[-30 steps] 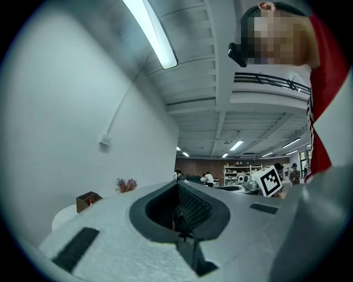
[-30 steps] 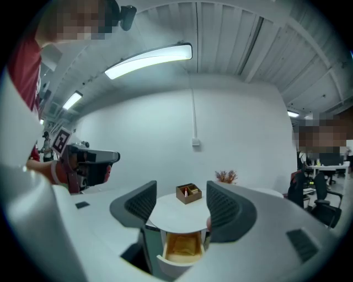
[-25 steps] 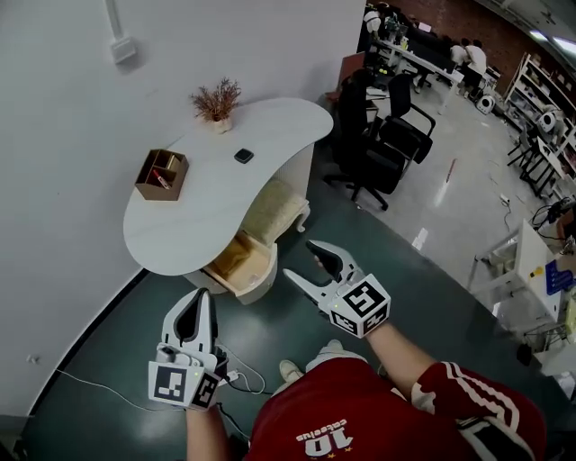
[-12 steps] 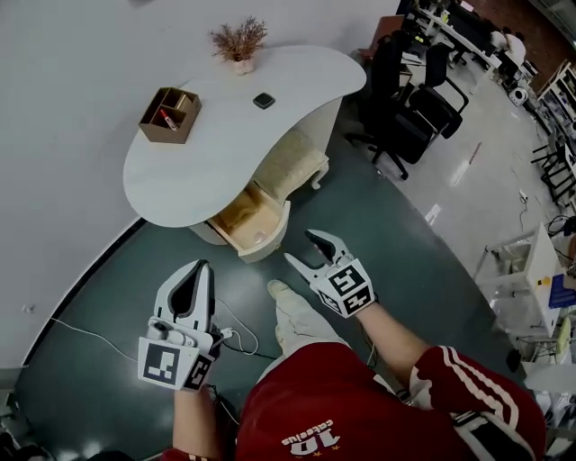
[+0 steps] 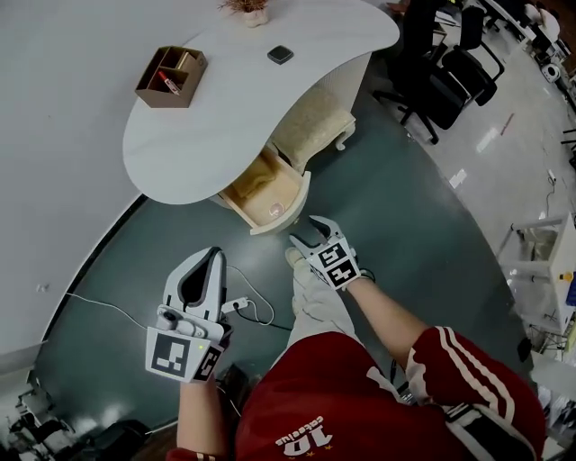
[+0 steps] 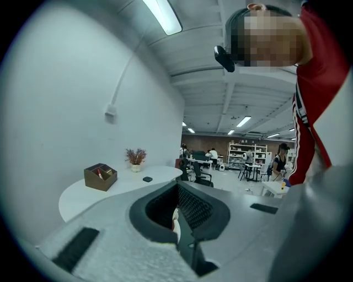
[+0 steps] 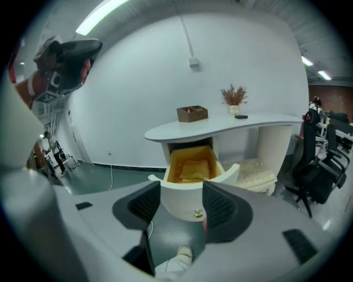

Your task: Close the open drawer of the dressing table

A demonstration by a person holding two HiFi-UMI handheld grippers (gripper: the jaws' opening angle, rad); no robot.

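The white dressing table [image 5: 225, 117] stands against the wall. Its drawer [image 5: 267, 200] is pulled out, showing a yellow wooden inside. The right gripper view looks straight at the drawer [image 7: 190, 165] and the small brass knob [image 7: 197, 213] on its white front. My right gripper [image 5: 304, 231] hovers just short of that front, apart from it. Its jaws are wide and closing slightly, with nothing between the pads. My left gripper [image 5: 214, 255] hangs lower left over the floor with its fingertips together and empty. In its own view the left gripper [image 6: 177, 190] points toward the tabletop [image 6: 110, 190].
A brown organiser box [image 5: 171, 76], a small dark object [image 5: 281, 55] and a dried-plant pot [image 5: 249, 9] sit on the tabletop. A cream stool [image 5: 315, 122] is tucked under the table. Black office chairs [image 5: 450, 72] stand to the right. A white cable with a plug strip [image 5: 238, 306] lies on the floor.
Both grippers have sunk, the right one much more, and it now sits close before the drawer front. Its jaws have narrowed a little. The person has stepped nearer the table.
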